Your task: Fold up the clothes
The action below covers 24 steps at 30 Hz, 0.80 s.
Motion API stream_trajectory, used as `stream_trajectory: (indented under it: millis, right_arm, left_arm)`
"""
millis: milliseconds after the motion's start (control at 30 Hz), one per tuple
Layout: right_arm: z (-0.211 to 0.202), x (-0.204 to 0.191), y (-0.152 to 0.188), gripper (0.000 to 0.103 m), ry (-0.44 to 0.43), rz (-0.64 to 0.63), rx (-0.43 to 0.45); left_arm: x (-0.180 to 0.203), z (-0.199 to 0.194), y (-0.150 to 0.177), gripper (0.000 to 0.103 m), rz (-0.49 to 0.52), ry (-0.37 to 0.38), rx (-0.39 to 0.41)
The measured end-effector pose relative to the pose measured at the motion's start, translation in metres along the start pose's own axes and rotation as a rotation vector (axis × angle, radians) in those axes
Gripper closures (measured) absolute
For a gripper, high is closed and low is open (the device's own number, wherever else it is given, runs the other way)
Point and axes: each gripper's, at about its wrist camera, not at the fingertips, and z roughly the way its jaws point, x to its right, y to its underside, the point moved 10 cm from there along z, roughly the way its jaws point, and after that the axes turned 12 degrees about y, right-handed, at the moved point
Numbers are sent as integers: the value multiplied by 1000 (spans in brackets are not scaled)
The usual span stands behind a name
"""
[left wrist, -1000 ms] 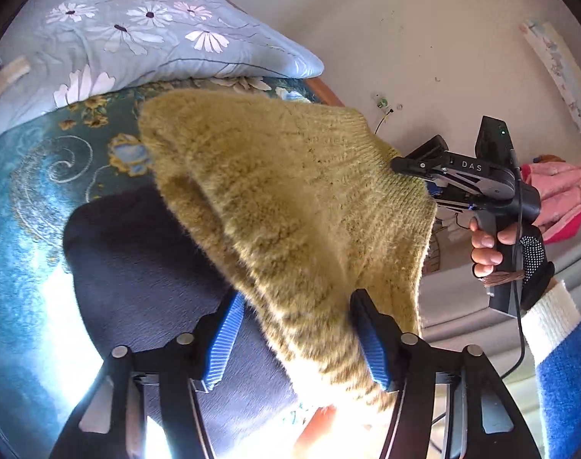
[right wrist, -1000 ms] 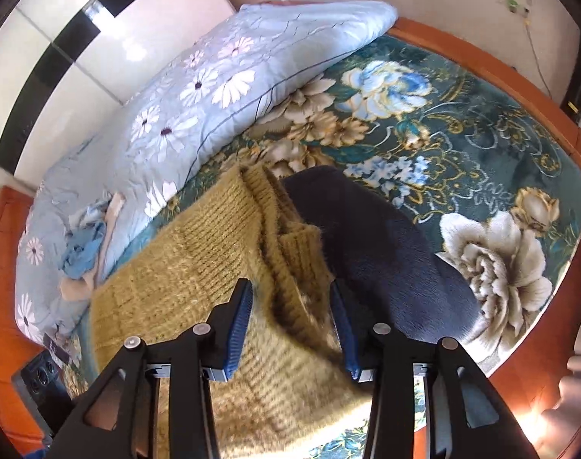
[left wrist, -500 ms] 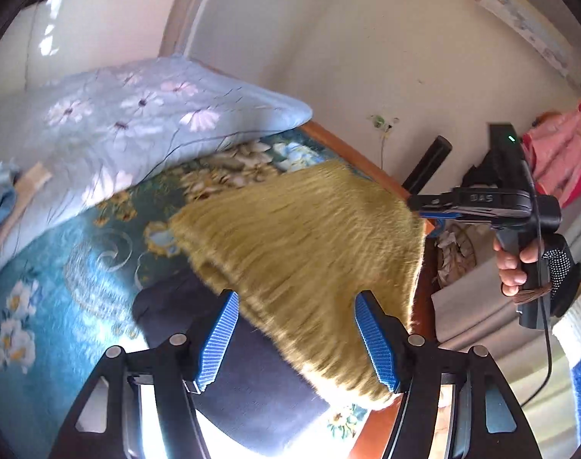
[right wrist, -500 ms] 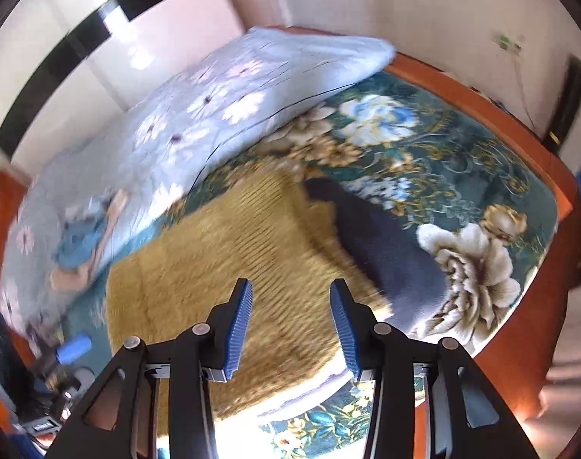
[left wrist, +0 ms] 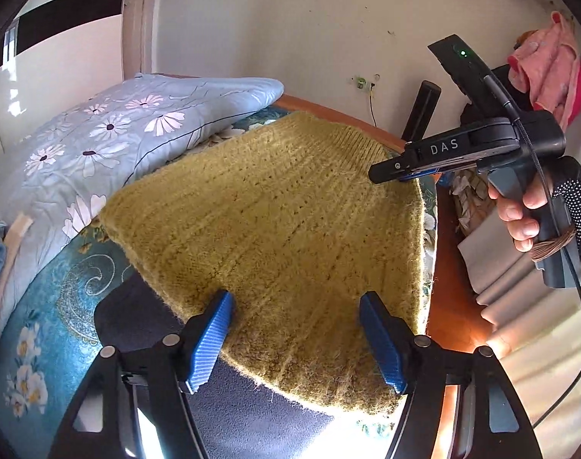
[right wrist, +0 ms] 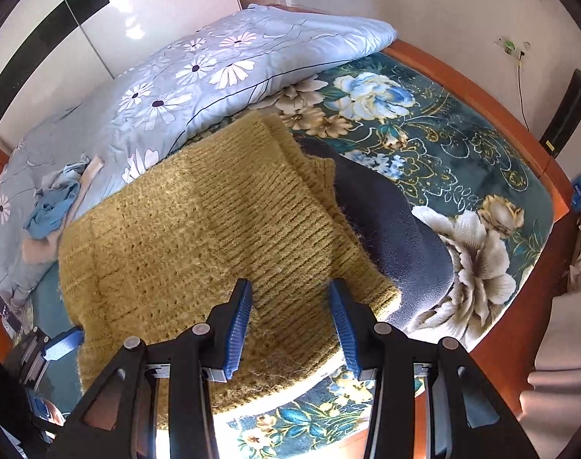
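Left tongs (left wrist: 296, 338) hang above the near end of the mustard knit sweater (left wrist: 275, 237), their jaws opening wide with the knit in view between them, though the blue ribbed pads (left wrist: 210, 340) press on nothing. Right tongs (right wrist: 290, 323) stand moderately apart over the sweater's ribbed hem, and neither pad pinches the wool. From the left wrist view a hand (left wrist: 519, 210) grips the right tool's black handle beyond the sweater's far corner.

The sweater lies spread flat on the bed (right wrist: 443, 122), partly over a dark navy garment (right wrist: 389, 225) whose smooth, fleecy bulge sticks out on one side. Its chunky, fuzzy knit ends close to the bed's orange wooden rim (right wrist: 519, 122), leaving little room there. A puffy pale-blue quilt (right wrist: 214, 76) with white daisies bounds the opposite side, touching the sweater's edge. Open teal floral bedspread stretches beyond the navy garment toward the wall. A small crumpled blue cloth (right wrist: 57, 206) sits on the quilt.
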Motion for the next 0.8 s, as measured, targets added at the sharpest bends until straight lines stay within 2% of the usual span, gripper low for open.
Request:
stream_trajectory:
  millis: [100, 300, 467, 800]
  right_arm:
    - [-9, -2, -2, 59, 7, -2, 14]
    - [-39, -18, 10, 59, -5, -20, 58]
    - [-49, -37, 48, 59, -5, -82, 38]
    - [-56, -57, 122, 54, -21, -110, -4]
  left_arm:
    - [3, -11, -2, 31, -34, 24, 17]
    - [15, -42, 7, 30, -86, 14, 79]
    - [24, -55, 31, 29, -166, 9, 90]
    - [39, -72, 79, 15, -236, -32, 88]
